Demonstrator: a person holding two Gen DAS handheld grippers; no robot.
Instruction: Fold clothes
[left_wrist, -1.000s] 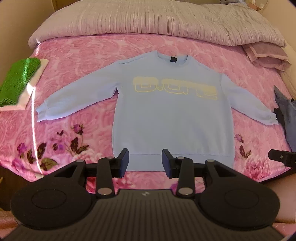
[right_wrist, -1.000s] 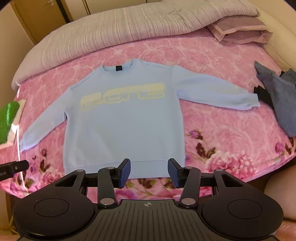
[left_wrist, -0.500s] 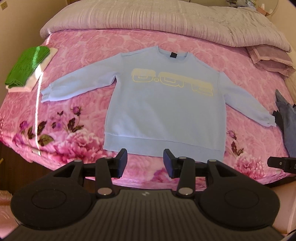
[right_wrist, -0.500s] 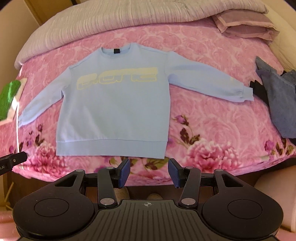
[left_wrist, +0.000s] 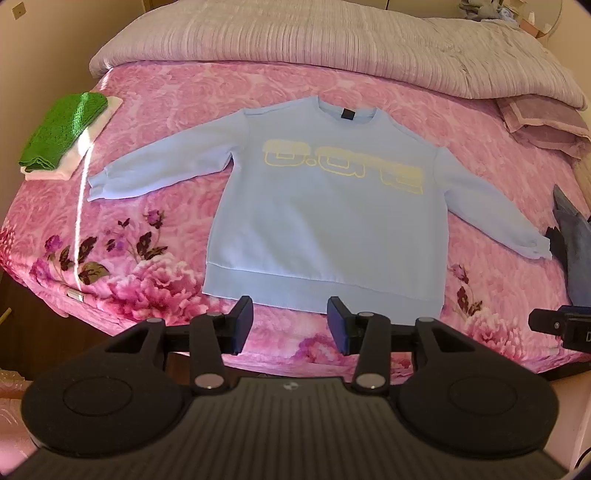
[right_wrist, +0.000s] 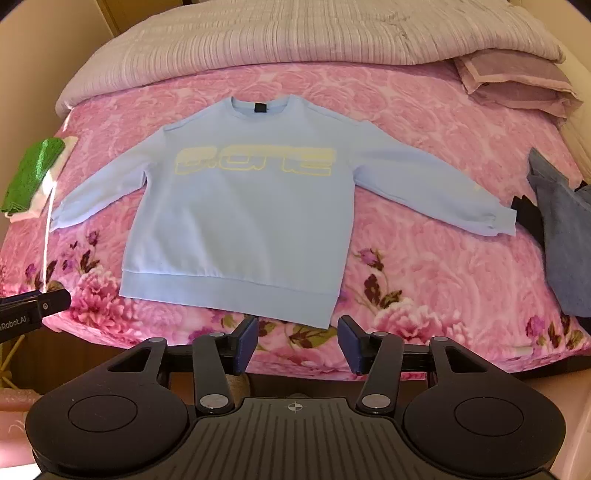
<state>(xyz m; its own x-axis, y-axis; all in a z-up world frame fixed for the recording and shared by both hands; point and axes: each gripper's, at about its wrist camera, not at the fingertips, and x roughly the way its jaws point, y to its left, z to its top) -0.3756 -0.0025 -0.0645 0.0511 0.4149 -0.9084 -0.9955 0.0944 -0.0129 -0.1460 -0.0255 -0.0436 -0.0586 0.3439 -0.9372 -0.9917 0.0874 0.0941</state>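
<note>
Left wrist view: the left gripper (left_wrist: 290, 325) hangs above the near edge of the bed with nothing between its dark blue pads (left_wrist: 243, 325); the jaws stand apart, clear of any cloth.
Right wrist view: the right gripper (right_wrist: 297, 344) hangs just off the bed edge near the garment's lower right corner; its jaws are opening, and only air and bedspread show between them.
Task garment: a pale blue long-sleeved sweatshirt with yellow block lettering across the chest (left_wrist: 328, 218) lies face up and flat on the pink rose-patterned bedspread (left_wrist: 207, 96), collar toward the pillows, hem toward the cameras.
Why it lies so: spread flat with both sleeves out to the sides, it appears laid ready for a fold, every edge and cuff open to reach.
Left sleeve of the picture (left_wrist: 166, 162): stretched out toward a folded green knit piece on a white one (left_wrist: 59, 133).
Right sleeve of the picture (right_wrist: 436, 188): its cuff ends just beside a grey-blue garment heap (right_wrist: 565, 229).
Why the grippers are held so: both point steeply down at the hem side, one toward each half of the sweatshirt, which suits a two-handed pick of sleeves or corners.
Stage, as I judge it: folding not yet begun; no crease is made.
Bedding behind: a lilac ribbed quilt (right_wrist: 295, 33) is rolled back, leaving the working surface free.
</note>
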